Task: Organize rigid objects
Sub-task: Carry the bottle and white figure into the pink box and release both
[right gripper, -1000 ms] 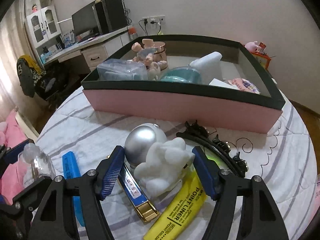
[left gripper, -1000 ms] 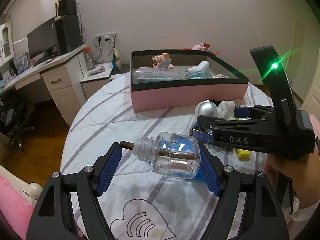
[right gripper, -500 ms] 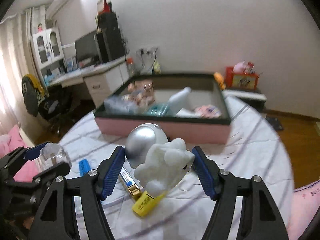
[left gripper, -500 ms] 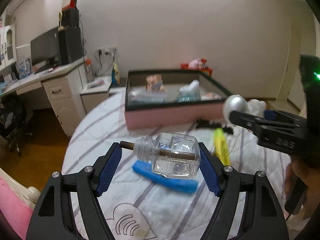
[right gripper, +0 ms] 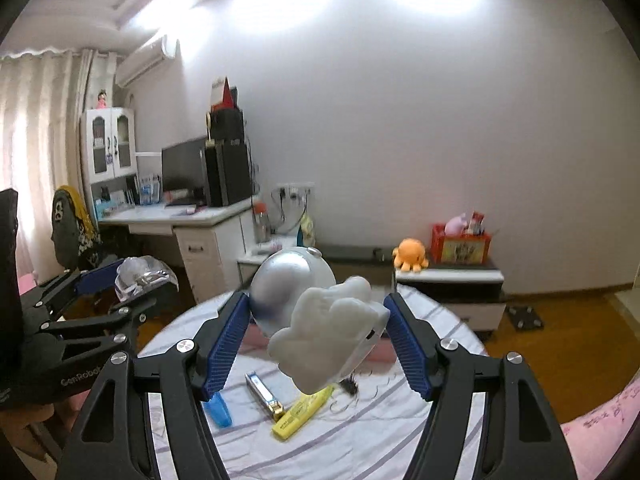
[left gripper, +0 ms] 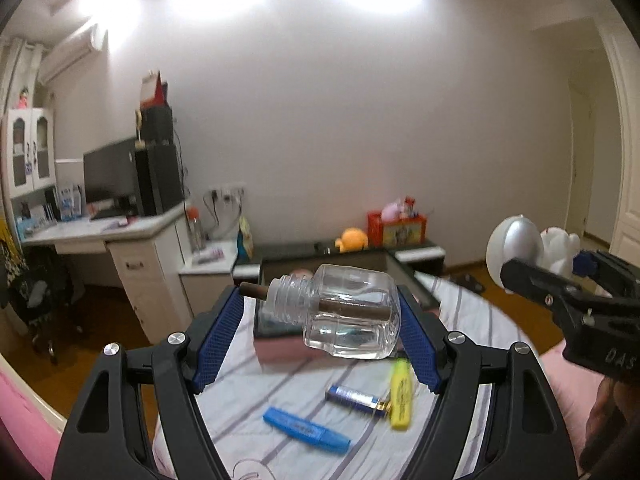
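Note:
My left gripper [left gripper: 320, 332] is shut on a clear glass bottle [left gripper: 340, 316] with a brown wick, held sideways in the air above the table. My right gripper [right gripper: 316, 332] is shut on a silver-and-white toy lamp [right gripper: 320, 312], a silver sphere joined to a white lumpy figure, also lifted. Each gripper shows in the other's view: the right one [left gripper: 568, 280] at the right with the lamp [left gripper: 520, 248], the left one [right gripper: 116, 288] at the left with the bottle [right gripper: 144, 276]. The pink box with a black rim [left gripper: 404, 268] lies behind the bottle, mostly hidden.
On the striped cloth [right gripper: 360, 432] lie a blue pen case [left gripper: 306, 430], a blue battery-like stick [left gripper: 352, 396], a yellow highlighter [left gripper: 400, 392] and a black hair clip [right gripper: 350, 386]. A desk [left gripper: 132, 240] stands at the left, a low cabinet [right gripper: 448, 280] behind.
Both grippers have risen and tilted up with their objects. The table and box have dropped low in both views, and the wall and ceiling now fill most of each.

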Demonstrator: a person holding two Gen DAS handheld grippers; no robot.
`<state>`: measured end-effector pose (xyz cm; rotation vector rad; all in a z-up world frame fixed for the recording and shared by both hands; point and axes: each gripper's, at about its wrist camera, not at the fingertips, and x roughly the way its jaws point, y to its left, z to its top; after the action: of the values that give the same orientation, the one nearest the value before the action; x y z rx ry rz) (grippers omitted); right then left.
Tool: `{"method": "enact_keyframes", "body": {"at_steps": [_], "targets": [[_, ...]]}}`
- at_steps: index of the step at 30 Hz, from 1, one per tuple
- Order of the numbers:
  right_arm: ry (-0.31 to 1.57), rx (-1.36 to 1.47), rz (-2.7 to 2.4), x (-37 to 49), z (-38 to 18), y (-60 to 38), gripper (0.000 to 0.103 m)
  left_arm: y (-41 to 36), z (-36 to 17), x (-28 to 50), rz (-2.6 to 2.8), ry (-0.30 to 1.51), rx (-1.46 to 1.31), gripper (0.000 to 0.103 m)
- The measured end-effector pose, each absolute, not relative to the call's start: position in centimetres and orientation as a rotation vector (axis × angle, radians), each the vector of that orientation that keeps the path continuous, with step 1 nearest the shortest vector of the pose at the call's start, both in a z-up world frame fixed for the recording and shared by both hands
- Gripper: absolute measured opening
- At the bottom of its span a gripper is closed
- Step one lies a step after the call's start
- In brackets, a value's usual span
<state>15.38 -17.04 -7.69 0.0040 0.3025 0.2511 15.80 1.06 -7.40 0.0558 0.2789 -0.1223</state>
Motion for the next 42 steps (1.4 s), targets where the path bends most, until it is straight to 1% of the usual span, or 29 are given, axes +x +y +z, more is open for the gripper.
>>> {"method": "enact_keyframes", "body": {"at_steps": [7,12,25,33,38,42], "targets": [[0.225,-0.007,0.253,13.1,-5.9,-16.6,0.07,0.8,-5.0,13.5,-0.08,0.18,0.063,0.077],[0.2,0.004,0.255,12.3,-5.3,-16.8,0.07,0.9,-4.4,12.4,-0.068,0.151,0.063,0.077],[0.215,-0.002,0.274,13.4,-5.8,-16.4,0.07,0.9,-4.5,13.4,-0.064,0.175,0.072,0.077],[0.279,-0.005,0.273,17.9,-7.2,-16.4,0.07,1.0,-6.1,18.2,-0.066,0.233,0.101,0.077],[0.344,-0.016,0.265,22.9,-8.9,-16.5,0.07,1.4,-7.9,23.8,-0.074,0.306,0.11,0.077],[0.417,-0.041,0.261,27.9,-10.9,-16.2,0.07,1.5,-10.1,29.7,-0.096,0.4,0.113,0.077]]}}
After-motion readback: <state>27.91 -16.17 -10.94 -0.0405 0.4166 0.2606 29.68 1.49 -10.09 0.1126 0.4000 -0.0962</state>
